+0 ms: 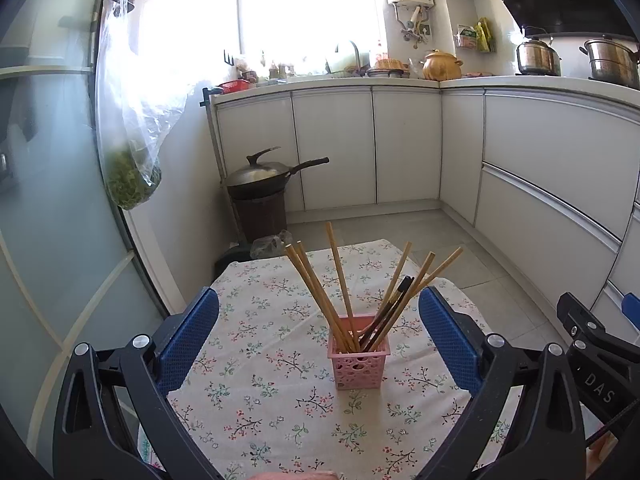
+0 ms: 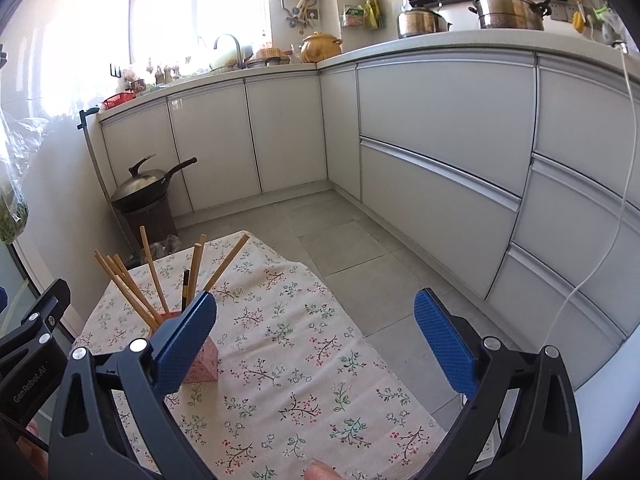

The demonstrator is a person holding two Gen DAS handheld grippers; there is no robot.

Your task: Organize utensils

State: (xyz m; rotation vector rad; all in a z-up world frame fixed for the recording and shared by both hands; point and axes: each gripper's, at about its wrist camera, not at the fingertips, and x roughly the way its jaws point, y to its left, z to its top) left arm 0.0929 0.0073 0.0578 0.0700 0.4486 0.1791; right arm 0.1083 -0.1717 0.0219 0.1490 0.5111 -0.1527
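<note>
You see: wok with lid on brown bin, floor corner | bag of greens hanging left | clay pot on counter | two steel pots on stove side | floral cloth over table

We see the right gripper's blue padded finger hiding most of the pink perforated plastic basket.

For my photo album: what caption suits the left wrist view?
Open left gripper facing a pink basket of chopsticks on a floral tablecloth.
</note>
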